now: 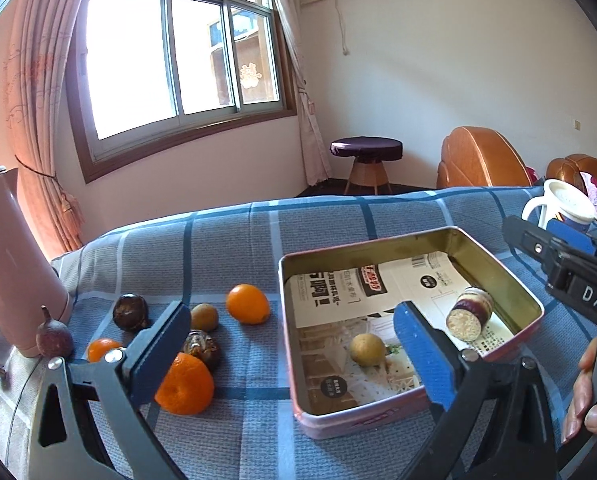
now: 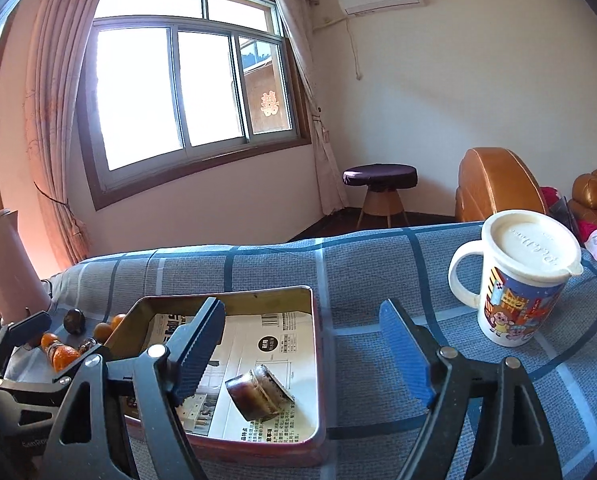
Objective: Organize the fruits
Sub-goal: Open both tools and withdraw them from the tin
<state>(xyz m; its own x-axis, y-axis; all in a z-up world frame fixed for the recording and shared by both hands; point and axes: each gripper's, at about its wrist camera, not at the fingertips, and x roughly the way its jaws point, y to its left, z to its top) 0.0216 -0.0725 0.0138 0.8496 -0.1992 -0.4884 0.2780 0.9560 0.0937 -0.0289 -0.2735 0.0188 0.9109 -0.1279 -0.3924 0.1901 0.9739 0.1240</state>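
An open tin (image 1: 498, 264) lined with printed paper lies on the blue checked cloth. Inside it are a small yellow-brown fruit (image 1: 367, 350) and a cut sugarcane piece (image 1: 469, 314) (image 2: 258, 394). Left of the tin, loose fruit lies on the cloth: an orange (image 1: 247, 304), a mandarin (image 1: 185, 385), a smaller mandarin (image 1: 100, 349), two dark passion fruits (image 1: 129, 312), a brown fruit (image 1: 204, 317) and a dark chestnut-like one (image 1: 202, 346). My left gripper (image 1: 292, 312) is open over the tin's near left edge, holding nothing. My right gripper (image 2: 302, 312) is open above the tin's right side, empty.
A pink flask (image 1: 14, 264) stands at the cloth's left edge, behind the loose fruit. A lidded cartoon mug (image 2: 514, 280) stands right of the tin. A person's fingers (image 1: 582, 396) show at the right edge. Beyond the table are a stool (image 1: 366, 152) and brown armchairs.
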